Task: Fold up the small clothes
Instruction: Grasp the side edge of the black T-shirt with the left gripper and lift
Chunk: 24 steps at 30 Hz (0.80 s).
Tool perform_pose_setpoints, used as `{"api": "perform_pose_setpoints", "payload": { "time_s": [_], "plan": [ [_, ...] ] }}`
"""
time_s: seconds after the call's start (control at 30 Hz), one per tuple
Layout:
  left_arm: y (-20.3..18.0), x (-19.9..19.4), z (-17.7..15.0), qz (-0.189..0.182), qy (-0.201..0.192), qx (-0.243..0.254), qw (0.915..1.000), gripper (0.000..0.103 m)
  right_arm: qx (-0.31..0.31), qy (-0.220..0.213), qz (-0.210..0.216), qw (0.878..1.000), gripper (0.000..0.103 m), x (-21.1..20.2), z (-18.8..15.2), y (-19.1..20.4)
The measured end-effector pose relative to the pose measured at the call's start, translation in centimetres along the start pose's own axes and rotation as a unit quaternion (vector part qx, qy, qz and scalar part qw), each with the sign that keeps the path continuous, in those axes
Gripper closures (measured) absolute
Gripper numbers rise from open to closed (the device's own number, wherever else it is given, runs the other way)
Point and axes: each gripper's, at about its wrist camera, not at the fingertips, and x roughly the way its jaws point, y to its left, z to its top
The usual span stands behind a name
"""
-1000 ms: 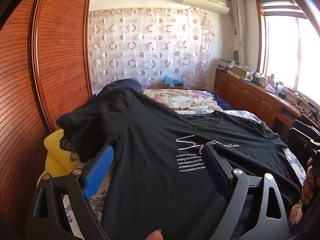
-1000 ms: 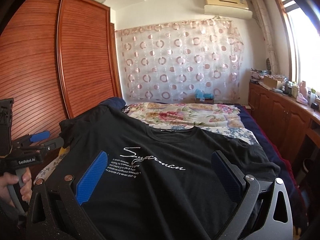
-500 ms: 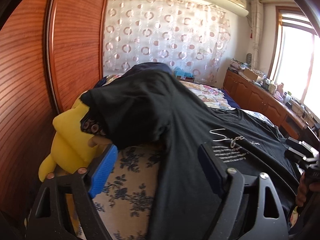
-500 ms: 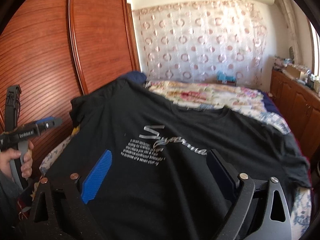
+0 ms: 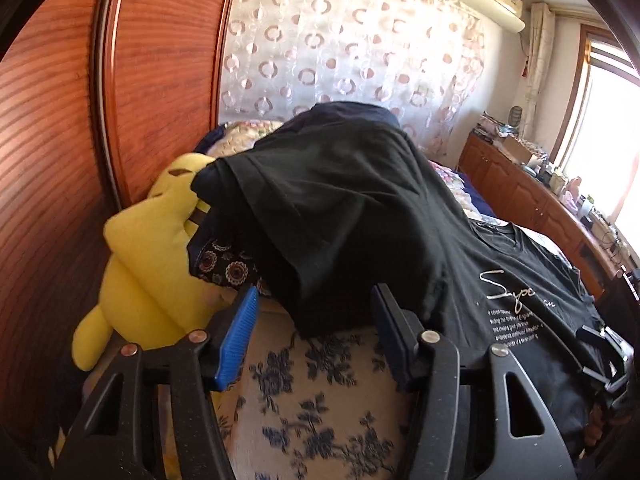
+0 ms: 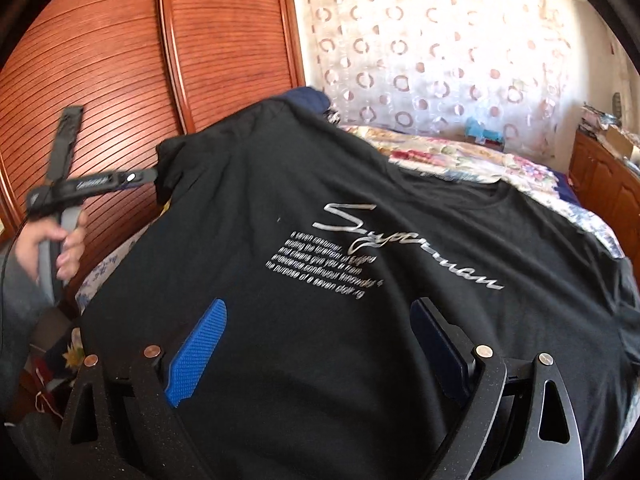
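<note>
A black T-shirt (image 6: 400, 184) with silver script print (image 6: 400, 248) lies spread on the bed. Its left sleeve (image 5: 340, 220) is humped over a pile, and the sleeve's hem hangs down between the fingertips of my left gripper (image 5: 316, 292). The jaws are closing and the blue pads (image 5: 236, 336) do not press the cloth. In the right wrist view a hand (image 6: 60, 240) holds the left gripper (image 6: 140, 178) by the sleeve's end. My right gripper (image 6: 318, 304) hovers open over the shirt's lower front, with nothing between its pads.
A yellow plush toy (image 5: 148, 248) and a patterned dark cloth (image 5: 224, 264) sit left of the sleeve. The blue-flowered sheet (image 5: 320, 400) lies bare in front. A wooden wardrobe (image 5: 60, 160) stands on the left, low cabinets (image 5: 520, 196) on the right, and a flowered quilt (image 6: 460, 160) behind the shirt.
My left gripper swung left, from over the shirt's chest to the sleeve's hem, and its jaws narrowed. The right gripper shifted left over the shirt and stayed wide.
</note>
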Motion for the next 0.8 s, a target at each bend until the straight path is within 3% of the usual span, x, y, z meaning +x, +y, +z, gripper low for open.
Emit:
{"api": "perform_pose_setpoints", "payload": {
  "time_s": [0.17,0.27,0.37,0.6,0.8],
  "plan": [
    [0.7,1.4,0.4,-0.017,0.007,-0.007,0.9998,0.063,0.013,-0.009,0.008,1.000,0.009,0.1,0.3,-0.5],
    [0.5,1.2,0.4,-0.039,0.003,-0.006,0.9992,0.081,0.026,-0.014,0.014,0.999,0.009,-0.3,0.4,-1.3],
    [-0.4,0.3,0.4,-0.032,-0.006,0.011,0.9994,0.095,0.033,-0.018,0.016,0.999,0.009,-0.2,-0.7,-0.4],
    [-2.1,-3.0,3.3,-0.039,-0.053,0.040,0.9971,0.099,0.031,-0.019,0.015,0.999,0.009,0.0,-0.9,0.2],
    [-6.1,-2.6,7.9,-0.049,-0.054,0.097,0.9926,0.099,0.034,-0.021,0.016,0.999,0.009,-0.1,-0.9,0.3]
  ]
}}
